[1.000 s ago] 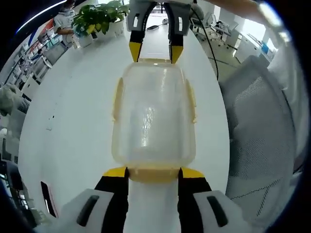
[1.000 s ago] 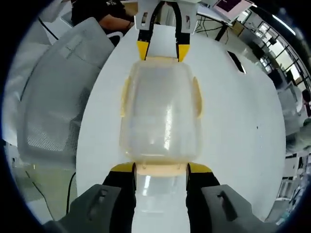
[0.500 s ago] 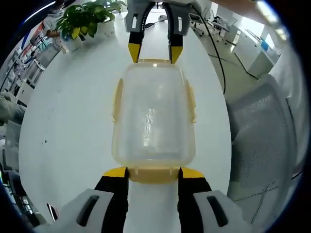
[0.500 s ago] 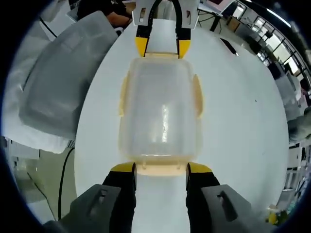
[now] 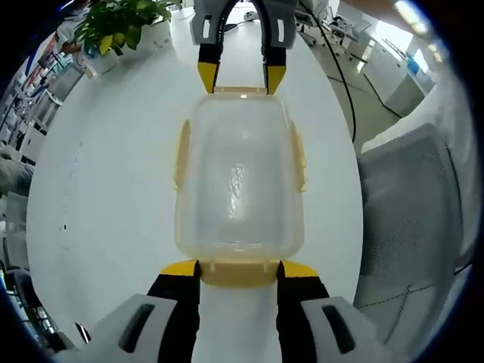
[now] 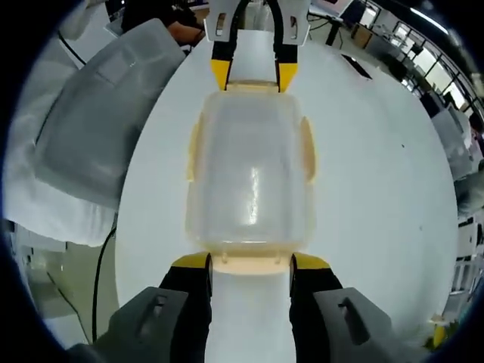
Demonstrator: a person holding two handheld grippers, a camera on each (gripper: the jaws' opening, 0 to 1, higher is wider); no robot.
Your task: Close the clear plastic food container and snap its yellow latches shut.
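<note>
Step in hand: the lid already sits on the container (image 5: 239, 185), and the two grippers bracket it end to end; by my reading the end latches are being pressed or are about to be.
Left gripper (image 5: 239, 271): jaws spread, one on each side of the near end latch (image 5: 239, 270), with the yellow tips against that end of the box; not clamped on anything that I can make out.
Right gripper (image 6: 251, 265): the same stance at the opposite end, jaws apart astride the end latch (image 6: 251, 264) nearest it; it also appears at the far end in the left gripper view.
Where the container is: lying flat on the round white tabletop (image 5: 106, 189), towards the edge beside the grey mesh chair (image 5: 412, 212), held between the two grippers.
Side latches (image 5: 181, 155): yellow flaps on the long sides stand slightly out from the wall, so they look not yet snapped; I cannot be sure.
Next move: likely a firm downward push on each flap until it hooks under the rim, ends first, then the long sides, with the other gripper steadying the box.
Materials: clear, faintly frosted plastic body with glossy highlights, a rounded rectangle; latches are thin pale-yellow plastic hinged strips.
Tabletop surface: smooth, matte white, likely slippery under a light box.
Far edge: a potted plant (image 5: 121, 23).
</note>
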